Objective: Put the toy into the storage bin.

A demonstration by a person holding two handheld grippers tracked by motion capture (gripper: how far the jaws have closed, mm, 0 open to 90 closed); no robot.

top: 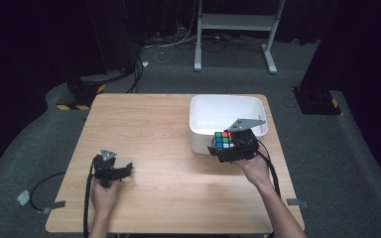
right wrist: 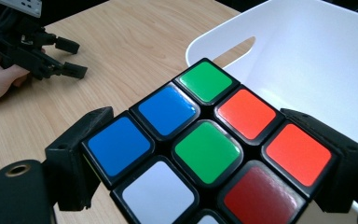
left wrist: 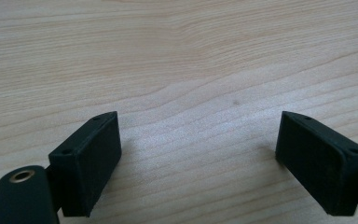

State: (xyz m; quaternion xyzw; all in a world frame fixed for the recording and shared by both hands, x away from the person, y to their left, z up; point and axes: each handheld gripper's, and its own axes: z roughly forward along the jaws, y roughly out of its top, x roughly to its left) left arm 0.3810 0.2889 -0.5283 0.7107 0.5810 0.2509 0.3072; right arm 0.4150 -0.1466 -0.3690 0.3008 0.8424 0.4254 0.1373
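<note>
A scrambled colour cube (top: 223, 140) (right wrist: 205, 149), showing blue, green, red and white stickers, is held in my right gripper (top: 228, 145) (right wrist: 209, 156), whose jaws press on its two sides. It hangs at the near wall of a white plastic bin (top: 204, 115) (right wrist: 307, 56). My left gripper (top: 124, 169) (left wrist: 200, 158) rests low over the bare wooden table (left wrist: 177, 56) at the front left, jaws wide apart with nothing between them. The same left gripper (right wrist: 67, 58) appears far off in the right gripper view, open, held by a hand.
The wooden table (top: 144, 134) stands on grey carpet. The bin sits at the table's back right. Behind the table are a white metal stand (top: 235, 29), cables on the floor and dark curtains.
</note>
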